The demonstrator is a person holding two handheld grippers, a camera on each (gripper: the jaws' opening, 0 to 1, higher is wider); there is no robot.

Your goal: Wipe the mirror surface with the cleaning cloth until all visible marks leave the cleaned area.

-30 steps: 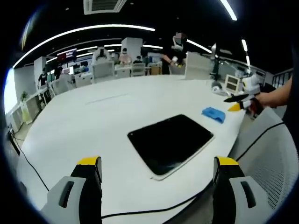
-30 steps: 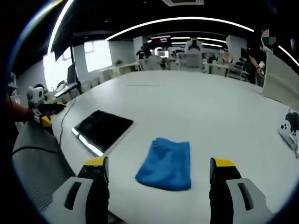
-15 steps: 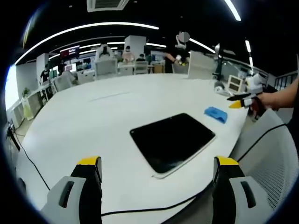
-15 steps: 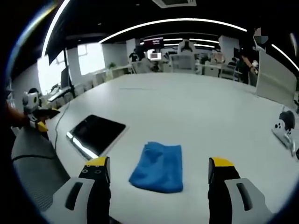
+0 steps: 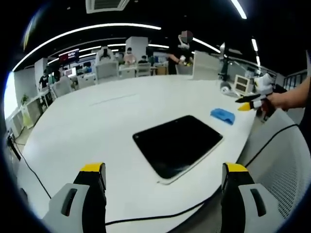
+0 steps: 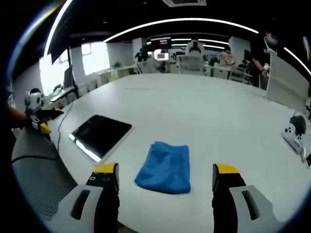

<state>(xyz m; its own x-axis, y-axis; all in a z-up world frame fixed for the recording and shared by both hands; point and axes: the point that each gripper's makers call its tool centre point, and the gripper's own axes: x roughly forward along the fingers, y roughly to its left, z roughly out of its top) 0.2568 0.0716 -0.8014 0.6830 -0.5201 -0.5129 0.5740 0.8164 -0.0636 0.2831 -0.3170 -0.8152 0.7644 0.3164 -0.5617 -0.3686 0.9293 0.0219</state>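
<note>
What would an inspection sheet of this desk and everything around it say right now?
Surface: large white table, mostly bare.
Job's things: dark mirror lies flat near the table edge; blue cleaning cloth lies crumpled beside it, apart from it, untouched.
Clutter: a white device at the far side of the table; what it is cannot be told.
Grippers: left gripper open, holding nothing, aimed at the mirror; right gripper open, holding nothing, lined up with the cloth.
Cables: a black cable runs along the near table edge.
Surroundings: open office with desks, chairs, screens, people in the distance, strip lights overhead; grey mesh chair beside the table.
</note>
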